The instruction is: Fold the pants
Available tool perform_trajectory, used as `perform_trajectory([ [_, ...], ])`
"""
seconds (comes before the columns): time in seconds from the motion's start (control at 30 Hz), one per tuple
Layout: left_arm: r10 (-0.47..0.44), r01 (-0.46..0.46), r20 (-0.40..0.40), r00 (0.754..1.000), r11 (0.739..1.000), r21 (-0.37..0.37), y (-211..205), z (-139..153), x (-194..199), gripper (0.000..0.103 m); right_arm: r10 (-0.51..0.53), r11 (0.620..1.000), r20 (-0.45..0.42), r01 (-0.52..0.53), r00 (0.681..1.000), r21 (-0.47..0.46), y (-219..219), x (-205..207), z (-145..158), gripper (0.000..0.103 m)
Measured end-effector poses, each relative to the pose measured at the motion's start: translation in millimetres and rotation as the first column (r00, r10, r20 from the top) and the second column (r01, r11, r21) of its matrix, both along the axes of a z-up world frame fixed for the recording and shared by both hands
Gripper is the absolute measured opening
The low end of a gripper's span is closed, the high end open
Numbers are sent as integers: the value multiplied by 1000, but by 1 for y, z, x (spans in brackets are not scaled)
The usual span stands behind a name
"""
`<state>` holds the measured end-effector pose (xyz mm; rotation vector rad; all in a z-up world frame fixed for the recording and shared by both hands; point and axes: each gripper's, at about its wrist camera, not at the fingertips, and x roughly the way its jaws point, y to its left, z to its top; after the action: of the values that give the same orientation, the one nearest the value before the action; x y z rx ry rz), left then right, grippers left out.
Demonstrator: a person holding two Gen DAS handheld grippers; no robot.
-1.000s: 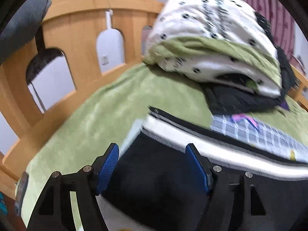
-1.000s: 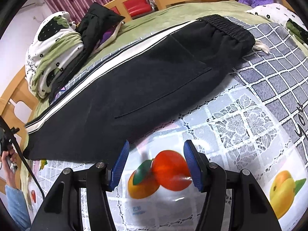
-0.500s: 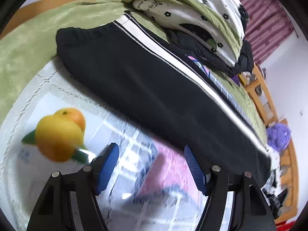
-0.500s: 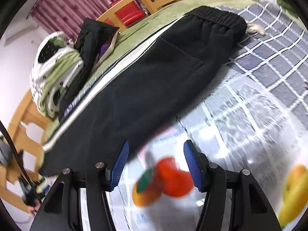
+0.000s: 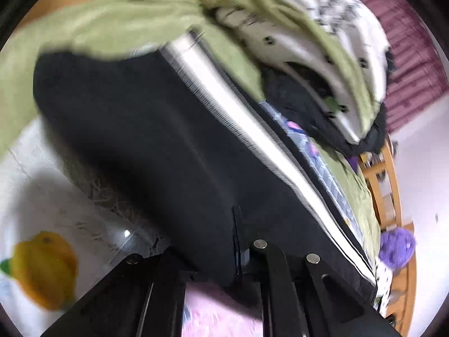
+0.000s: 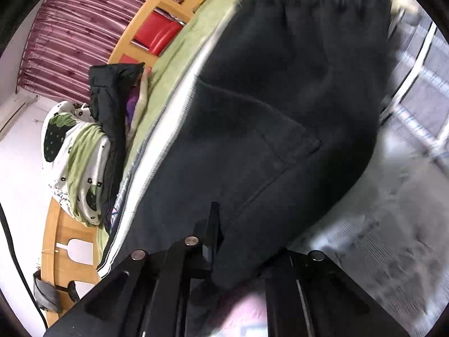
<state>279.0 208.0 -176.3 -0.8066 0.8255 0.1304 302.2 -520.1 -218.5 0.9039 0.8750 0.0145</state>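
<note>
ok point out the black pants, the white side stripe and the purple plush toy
black pants (image 5: 157, 140), left wrist view, on the broad dark leg panel
white side stripe (image 5: 252, 118), left wrist view, midway along the pale band
purple plush toy (image 5: 397, 248), left wrist view, on its fuzzy body at the right edge

Pants (image 6: 280, 112): black matt cloth, soft and slightly fuzzy, with a stitched pocket seam; side stripe (image 5: 241, 118) white, ribbed knit. Beneath the pants, bed cover (image 6: 393, 224): smooth, faintly glossy printed cloth. Beyond the pants, green blanket (image 5: 112, 22): matt, napped. Bed frame (image 6: 53, 236): smooth finished wood. Left gripper (image 5: 238, 250) and right gripper (image 6: 213, 238): matt black plastic with bright metal pins.
</note>
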Motion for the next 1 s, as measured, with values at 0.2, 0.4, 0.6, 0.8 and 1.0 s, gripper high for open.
perform_trajectory([
  [0.2, -105, 103, 8, 994, 990, 97, -22, 48, -72, 11, 86, 984, 100, -69, 991, -165, 11, -73, 83, 7],
  [0.4, -125, 127, -64, 990, 992, 26, -24, 21, -161, 11, 148, 967, -17, -149, 989, -208, -5, -180, 86, 7],
  [0.6, -50, 80, -249, 967, 990, 112, -30, -8, -195, 46, 153, 962, -174, -187, 973, -198, -12, -234, 29, 25],
  [0.8, -39, 91, -193, 980, 958, 271, -43, 22, -222, 65, 48, 963, 50, -32, 998, -268, -52, -297, 62, 71],
  [1.0, -57, 95, -142, 988, 956, 276, -57, 36, -226, 65, -148, 979, 56, 155, 987, -135, -109, -259, 33, 70],
])
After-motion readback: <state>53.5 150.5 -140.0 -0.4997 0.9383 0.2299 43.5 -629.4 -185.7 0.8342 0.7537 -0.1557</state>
